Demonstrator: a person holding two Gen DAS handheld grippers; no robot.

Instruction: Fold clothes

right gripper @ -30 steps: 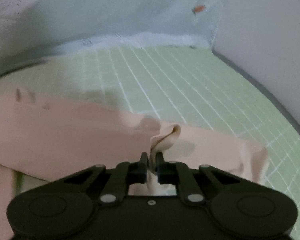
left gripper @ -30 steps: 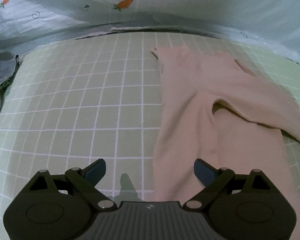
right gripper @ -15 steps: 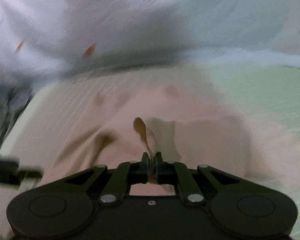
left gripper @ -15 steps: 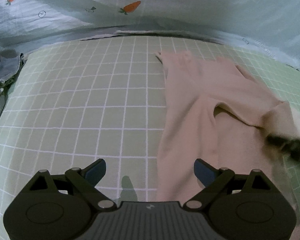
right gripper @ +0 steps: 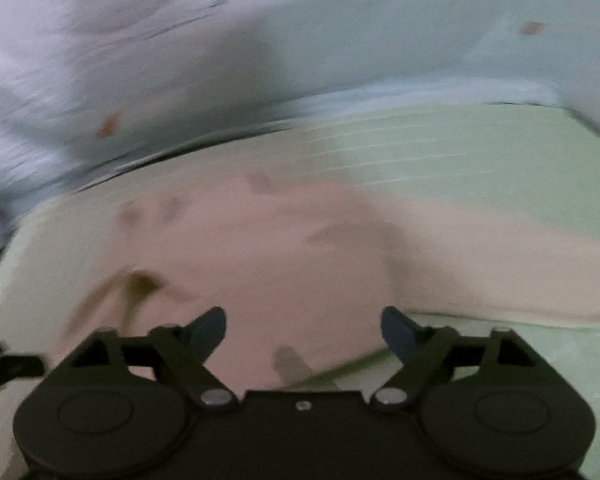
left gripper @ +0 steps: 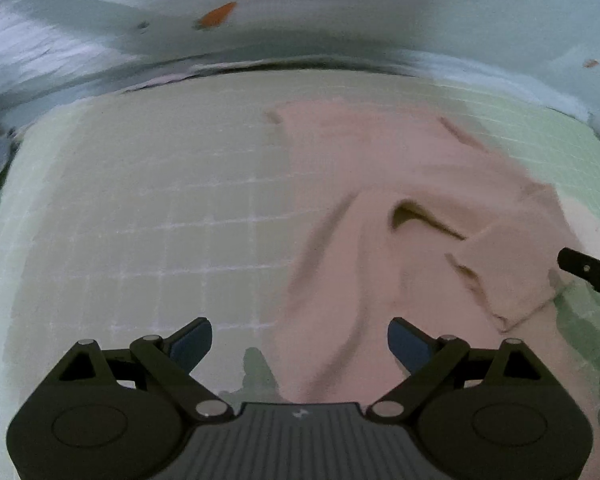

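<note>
The pale green checked bedsheet point(left gripper: 148, 216) bore the pink knit garment point(left gripper: 364, 184), spread flat right of centre, a sleeve folded across it. It looked light, limp and clingy, best pinched at hem or cuff. The carrot-print quilt point(left gripper: 300, 8) bunched behind, obstructing nothing. The right gripper point(right gripper: 304, 326) had just been opening, nothing between its fingers; the left gripper point(left gripper: 300, 338) stood spread, empty.

Garment point(left gripper: 380, 184): plain pale pink. Mat point(left gripper: 160, 208): pale green, white grid lines. Sheet point(left gripper: 340, 8) behind: light blue, small orange carrot prints. Gripper pads point(left gripper: 192, 340): blue.
</note>
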